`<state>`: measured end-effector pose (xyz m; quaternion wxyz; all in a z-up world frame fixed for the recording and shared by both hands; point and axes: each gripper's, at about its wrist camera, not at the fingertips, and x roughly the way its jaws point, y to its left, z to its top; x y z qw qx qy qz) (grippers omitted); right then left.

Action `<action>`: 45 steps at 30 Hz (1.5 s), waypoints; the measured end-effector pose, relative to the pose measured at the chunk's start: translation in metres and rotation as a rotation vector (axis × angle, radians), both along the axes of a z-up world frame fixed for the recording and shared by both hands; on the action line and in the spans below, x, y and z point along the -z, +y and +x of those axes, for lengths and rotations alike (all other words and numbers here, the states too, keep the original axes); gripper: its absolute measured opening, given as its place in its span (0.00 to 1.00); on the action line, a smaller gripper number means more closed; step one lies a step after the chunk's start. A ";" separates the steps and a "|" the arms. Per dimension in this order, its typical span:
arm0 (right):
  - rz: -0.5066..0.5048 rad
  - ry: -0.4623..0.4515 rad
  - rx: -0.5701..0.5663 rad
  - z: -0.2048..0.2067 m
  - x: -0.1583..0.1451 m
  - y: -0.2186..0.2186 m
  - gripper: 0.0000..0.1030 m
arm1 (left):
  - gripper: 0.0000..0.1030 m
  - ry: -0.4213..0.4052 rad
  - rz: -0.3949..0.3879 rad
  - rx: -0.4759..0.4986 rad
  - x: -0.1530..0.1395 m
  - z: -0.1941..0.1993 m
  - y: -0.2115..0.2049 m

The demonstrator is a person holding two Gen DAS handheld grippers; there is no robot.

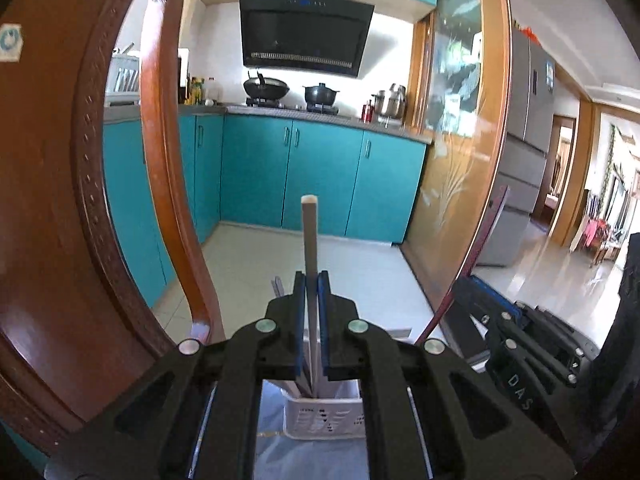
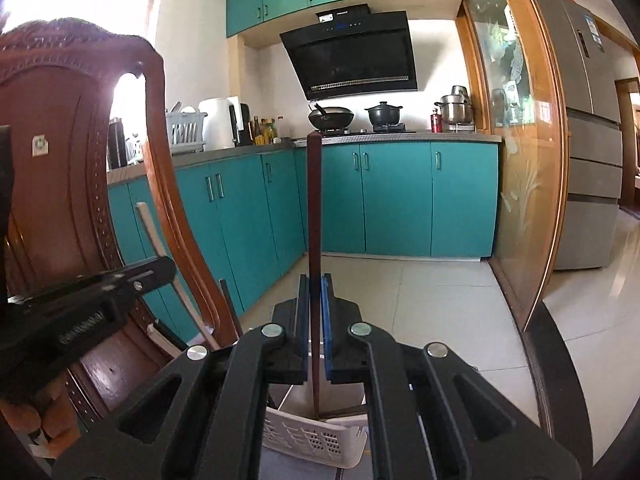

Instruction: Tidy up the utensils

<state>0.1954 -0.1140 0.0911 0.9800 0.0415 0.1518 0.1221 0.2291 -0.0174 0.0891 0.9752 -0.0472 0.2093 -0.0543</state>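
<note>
Left tool (image 1: 311, 280), at lower centre of its view, is pressed together on a pale grey chopstick (image 1: 310, 240), which I see standing upright with its lower end inside the white perforated utensil basket (image 1: 324, 420) at the bottom of the frame. Right tool (image 2: 315, 284), likewise at lower centre of its own view, pinches a dark reddish-brown chopstick (image 2: 315, 208); this stick rises vertically to mid-frame, and its lower end reaches down into the same basket (image 2: 312, 440). In the right wrist view I find the left tool (image 2: 92, 300) at lower left, with the pale chopstick (image 2: 154, 240) slanting beside it. In the left wrist view the right tool (image 1: 520, 340) lies at lower right, the reddish chopstick (image 1: 480, 248) leaning across. A carved wooden chair back (image 1: 60, 200) fills the left side of both views, with teal kitchen cabinets (image 1: 320, 176) beyond it.
</note>
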 end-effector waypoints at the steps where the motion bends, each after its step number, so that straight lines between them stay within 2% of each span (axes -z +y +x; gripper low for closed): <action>1: -0.001 0.002 -0.001 0.000 0.001 0.001 0.06 | 0.07 0.005 0.006 -0.003 0.002 0.001 -0.001; 6: 0.009 -0.001 0.007 -0.002 -0.002 -0.004 0.07 | 0.07 0.017 0.021 -0.009 0.006 0.005 -0.002; 11: 0.003 -0.046 0.011 -0.019 -0.008 -0.008 0.12 | 0.07 -0.009 0.030 -0.007 0.004 -0.007 -0.001; 12: 0.000 -0.071 0.011 -0.028 -0.010 -0.010 0.15 | 0.08 -0.017 0.029 -0.005 0.004 -0.014 0.001; 14: -0.004 -0.117 0.014 -0.047 -0.010 -0.015 0.39 | 0.11 -0.042 0.037 0.001 0.002 -0.025 -0.001; 15: -0.010 -0.143 0.015 -0.059 -0.009 -0.019 0.43 | 0.12 -0.060 0.048 -0.002 0.002 -0.033 -0.002; 18: -0.033 -0.170 0.002 -0.089 0.000 -0.027 0.53 | 0.24 -0.099 0.085 -0.016 0.002 -0.053 -0.005; 20: -0.037 -0.168 0.000 -0.107 0.010 -0.035 0.66 | 0.45 -0.133 0.106 -0.037 0.007 -0.074 -0.008; 23: -0.029 -0.132 -0.012 -0.130 0.032 -0.044 0.75 | 0.58 -0.172 0.153 -0.075 0.023 -0.103 -0.011; 26: -0.054 -0.096 -0.019 -0.153 0.052 -0.047 0.86 | 0.66 -0.155 0.216 -0.082 0.049 -0.129 -0.014; 28: -0.080 -0.085 -0.010 -0.167 0.063 -0.047 0.91 | 0.77 -0.133 0.226 -0.089 0.064 -0.145 -0.014; 29: -0.090 -0.077 -0.004 -0.173 0.068 -0.047 0.92 | 0.86 -0.122 0.229 -0.094 0.072 -0.154 -0.014; 32: -0.106 -0.047 0.006 -0.184 0.079 -0.047 0.96 | 0.91 -0.134 0.255 -0.102 0.081 -0.176 -0.015; 33: -0.098 -0.042 0.003 -0.187 0.082 -0.047 0.96 | 0.96 -0.145 0.261 -0.106 0.082 -0.183 -0.016; 39: -0.079 -0.052 0.014 -0.198 0.086 -0.049 0.97 | 0.96 -0.186 0.235 -0.107 0.084 -0.203 -0.008; 45: -0.117 -0.067 0.036 -0.202 0.087 -0.044 0.97 | 0.96 -0.154 0.241 -0.099 0.088 -0.200 -0.006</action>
